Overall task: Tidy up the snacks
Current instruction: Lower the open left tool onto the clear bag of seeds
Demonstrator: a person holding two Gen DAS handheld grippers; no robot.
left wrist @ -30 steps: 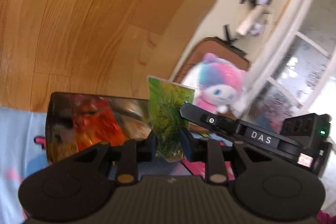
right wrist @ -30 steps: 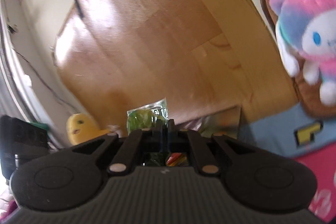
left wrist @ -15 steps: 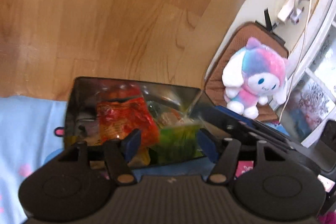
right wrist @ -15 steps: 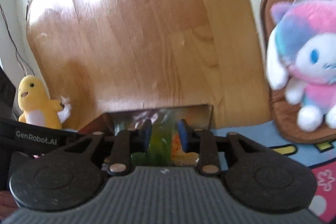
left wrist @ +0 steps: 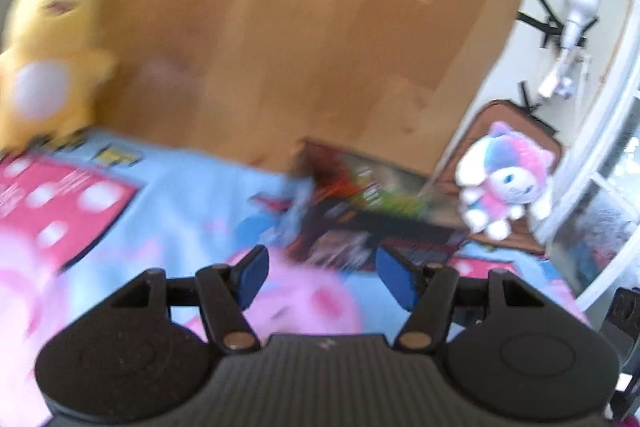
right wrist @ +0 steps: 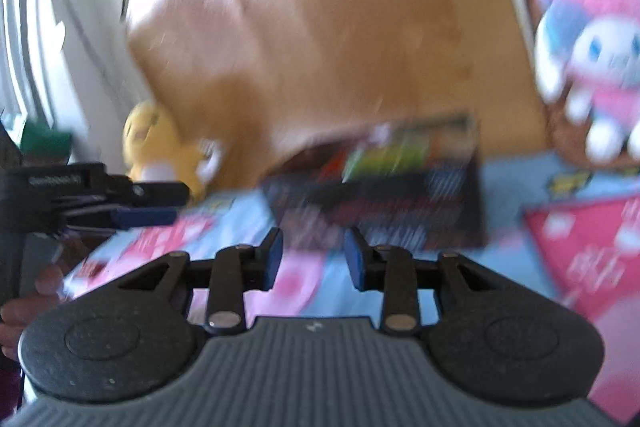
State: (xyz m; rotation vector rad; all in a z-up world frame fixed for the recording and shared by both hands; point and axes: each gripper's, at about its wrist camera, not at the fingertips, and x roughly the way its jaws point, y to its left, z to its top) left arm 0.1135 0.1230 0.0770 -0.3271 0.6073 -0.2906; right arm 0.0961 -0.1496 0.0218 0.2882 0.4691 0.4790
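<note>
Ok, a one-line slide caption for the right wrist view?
Right gripper, jaws opening and empty, before a dark snack-filled box on a blue-and-pink cartoon mat.

left tool [left wrist: 321,278]: jaws stood apart, nothing between the blue pads, tilted downward | right tool [right wrist: 313,259]: jaws were opening, narrower gap, nothing between them | a hand [right wrist: 28,303] gripped the left tool's handle

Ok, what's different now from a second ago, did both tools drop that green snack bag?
Yes. Both tools let go of the green bag, which now lies in the dark box with the other snacks. The left tool and right tool have pulled back from the box, empty, the right tool's jaws opening. The box and both plush toys stayed put.
</note>
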